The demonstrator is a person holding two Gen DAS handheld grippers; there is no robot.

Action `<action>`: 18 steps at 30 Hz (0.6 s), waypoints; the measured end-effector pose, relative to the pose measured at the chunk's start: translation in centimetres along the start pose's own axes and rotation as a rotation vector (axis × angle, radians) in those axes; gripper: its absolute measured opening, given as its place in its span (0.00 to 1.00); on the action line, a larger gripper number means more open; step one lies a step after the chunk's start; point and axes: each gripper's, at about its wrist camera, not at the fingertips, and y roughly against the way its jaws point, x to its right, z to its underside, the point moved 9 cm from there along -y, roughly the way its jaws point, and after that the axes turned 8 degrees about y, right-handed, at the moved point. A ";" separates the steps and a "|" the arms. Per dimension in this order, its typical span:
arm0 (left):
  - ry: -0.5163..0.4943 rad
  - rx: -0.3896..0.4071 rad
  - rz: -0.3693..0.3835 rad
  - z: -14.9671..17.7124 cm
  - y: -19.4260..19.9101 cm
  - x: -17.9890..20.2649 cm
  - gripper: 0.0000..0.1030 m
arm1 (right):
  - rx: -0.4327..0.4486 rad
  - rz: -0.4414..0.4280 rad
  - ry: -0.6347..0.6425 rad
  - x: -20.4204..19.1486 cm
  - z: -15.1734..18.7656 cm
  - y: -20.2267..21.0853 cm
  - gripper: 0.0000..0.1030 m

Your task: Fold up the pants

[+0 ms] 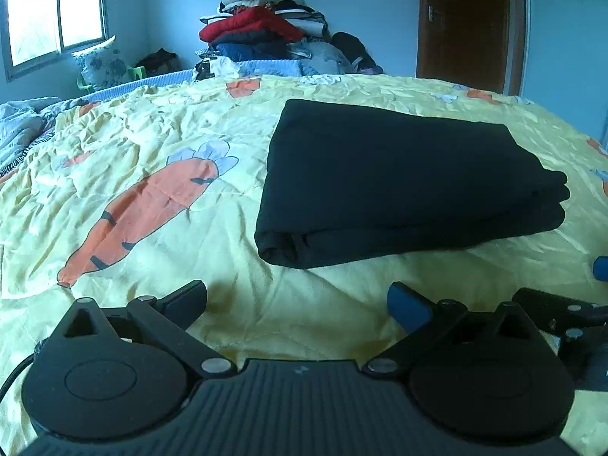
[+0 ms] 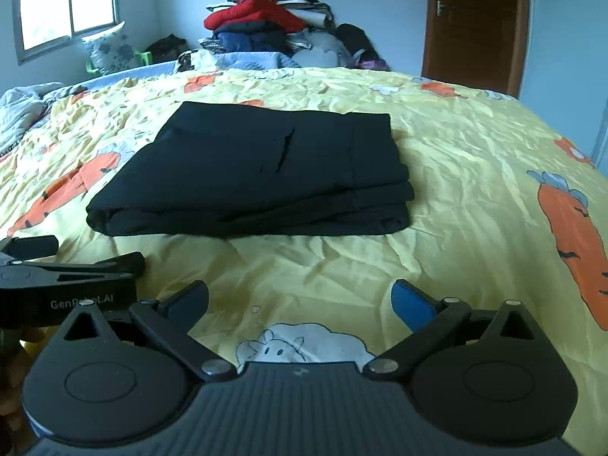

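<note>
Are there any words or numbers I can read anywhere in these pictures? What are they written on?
"GenR...t.AI": white letters on the side of the black left gripper, seen from the right wrist camera; the middle letters are hidden behind the black right gripper.
No readable text on the folded black pants or yellow carrot-print bedspread.

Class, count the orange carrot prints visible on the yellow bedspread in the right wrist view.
5: one large at right, one left of the pants, three small near the far edge. Others may be hidden.
</note>
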 end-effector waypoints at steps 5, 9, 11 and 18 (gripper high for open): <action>0.020 -0.010 0.014 0.1 -0.2 -0.3 1.00 | 0.009 0.021 0.023 -0.3 0.3 -0.4 1.00; 0.037 -0.019 0.026 0.2 -0.3 -0.4 1.00 | 0.006 0.032 0.041 -0.7 0.9 -0.7 1.00; 0.043 -0.021 0.029 0.2 -0.3 -0.5 1.00 | 0.008 0.031 0.042 -0.7 1.0 -0.8 1.00; 0.049 -0.023 0.033 0.2 -0.3 -0.5 1.00 | 0.002 0.020 0.028 -0.6 1.2 -1.0 1.00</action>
